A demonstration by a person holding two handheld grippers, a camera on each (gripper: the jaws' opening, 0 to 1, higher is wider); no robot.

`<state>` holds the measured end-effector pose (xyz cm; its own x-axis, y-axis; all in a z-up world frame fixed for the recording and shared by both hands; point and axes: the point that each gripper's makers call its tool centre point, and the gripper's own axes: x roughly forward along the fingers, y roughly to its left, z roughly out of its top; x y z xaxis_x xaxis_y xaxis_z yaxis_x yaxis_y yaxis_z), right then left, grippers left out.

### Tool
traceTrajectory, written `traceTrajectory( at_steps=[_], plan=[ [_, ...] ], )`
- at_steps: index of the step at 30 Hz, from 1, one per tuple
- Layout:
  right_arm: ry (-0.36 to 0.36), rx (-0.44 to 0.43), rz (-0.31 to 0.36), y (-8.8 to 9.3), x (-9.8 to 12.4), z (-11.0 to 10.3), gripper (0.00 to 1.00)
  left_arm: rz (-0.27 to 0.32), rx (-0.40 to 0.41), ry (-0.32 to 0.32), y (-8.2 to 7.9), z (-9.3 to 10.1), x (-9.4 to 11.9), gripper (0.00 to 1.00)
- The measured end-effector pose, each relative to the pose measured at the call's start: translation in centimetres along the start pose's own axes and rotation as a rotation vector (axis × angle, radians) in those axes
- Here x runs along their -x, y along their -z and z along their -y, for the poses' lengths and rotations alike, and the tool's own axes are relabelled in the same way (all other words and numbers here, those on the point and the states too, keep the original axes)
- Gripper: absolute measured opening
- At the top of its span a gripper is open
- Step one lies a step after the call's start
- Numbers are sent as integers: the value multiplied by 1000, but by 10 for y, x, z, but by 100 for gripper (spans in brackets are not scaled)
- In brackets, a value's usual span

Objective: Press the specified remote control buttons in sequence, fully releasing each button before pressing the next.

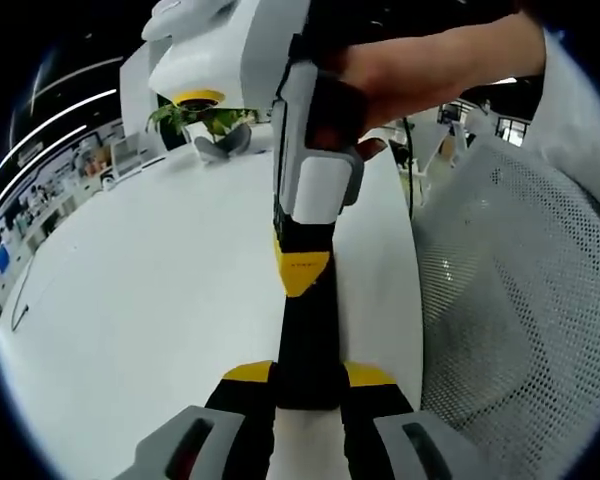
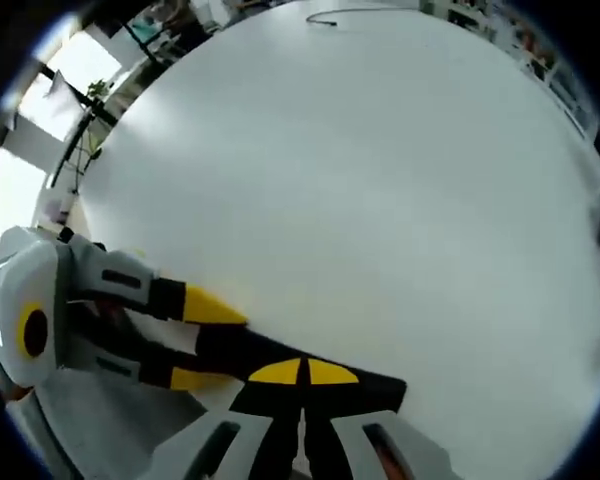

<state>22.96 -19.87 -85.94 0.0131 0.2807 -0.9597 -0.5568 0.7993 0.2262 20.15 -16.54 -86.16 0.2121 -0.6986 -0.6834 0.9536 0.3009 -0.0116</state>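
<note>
White table (image 1: 160,300), taking up most of both views and bearing a thin cable (image 2: 325,18) near its far edge. A mesh chair back (image 1: 520,300) is standing beside the table in the left gripper view, with a potted plant (image 1: 195,115) beyond.

The left gripper (image 1: 308,375) is gripping one end of the remote (image 1: 305,340), one yellow tip on each long side. The right gripper (image 2: 305,372), held in a hand (image 1: 430,60), is pointing down at the remote's top face with its jaws brought together, tips at or just over the surface.

The remote is reaching forward from the left jaws over the table; in the right gripper view it is lying crosswise under the joined tips. It is looking slim, rigid and light, with a smooth case likely to slip, so holding it by its long edges near one end is leaving the button face free.

The buttons themselves are too dark to make out. Whether a button is being pressed, and whether the remote is resting on the table, cannot be told.
</note>
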Motion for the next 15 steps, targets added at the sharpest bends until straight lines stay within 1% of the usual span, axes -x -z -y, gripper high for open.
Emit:
traceTrajectory(
  at_steps=[2,5,8,11,15],
  plan=[
    [-14,-21,-18,2,3,1,0,1,0,0,0,0,0,24],
    [-25,-61,-2,3,8,8,0,1,1,0,0,0,0,24],
    [-42,-97,-11,8,12,10,0,-1,0,1,-1,0,0,24],
    [-50,-107,-10,10,12,11,0,1,-1,1,-1,1,0,24],
    [-74,-95,-26,10,9,1,0,2,0,0,-1,0,0,24]
  ],
)
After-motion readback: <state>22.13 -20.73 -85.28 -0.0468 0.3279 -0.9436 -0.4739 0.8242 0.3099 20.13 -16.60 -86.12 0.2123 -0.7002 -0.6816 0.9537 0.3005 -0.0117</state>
